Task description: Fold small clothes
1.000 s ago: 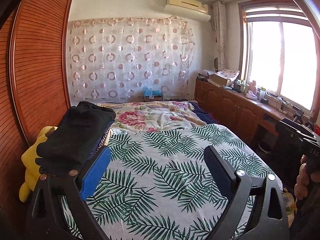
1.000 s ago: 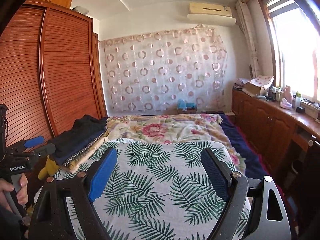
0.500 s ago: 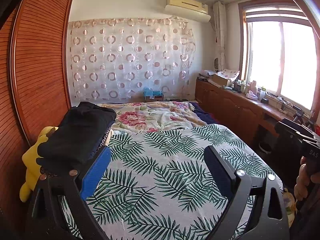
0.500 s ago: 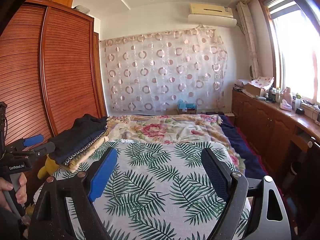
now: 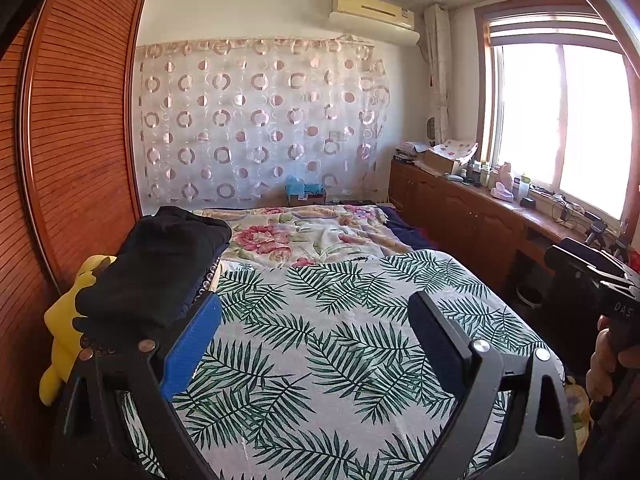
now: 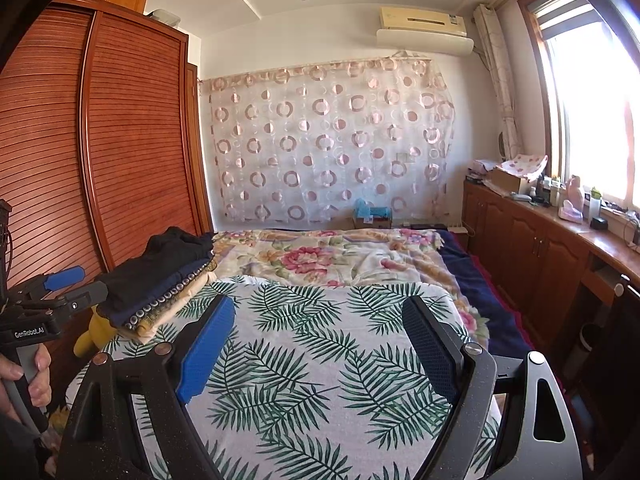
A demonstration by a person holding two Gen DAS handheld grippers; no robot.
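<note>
A stack of folded clothes (image 5: 160,268), black on top, sits at the left edge of the bed; in the right wrist view the stack (image 6: 160,284) shows dark, patterned and cream layers. My left gripper (image 5: 312,320) is open and empty above the palm-leaf sheet (image 5: 340,340), just right of the stack. My right gripper (image 6: 318,324) is open and empty over the same sheet (image 6: 320,360). The left gripper also shows at the far left of the right wrist view (image 6: 64,284). No loose garment is in view.
A yellow plush toy (image 5: 68,320) lies under the stack. A floral blanket (image 5: 304,236) covers the far half of the bed. A wooden wardrobe (image 5: 76,152) stands left, a low cabinet (image 5: 472,220) under the window right.
Both views have tilted up very slightly; the grippers stay open and the stack has not moved.
</note>
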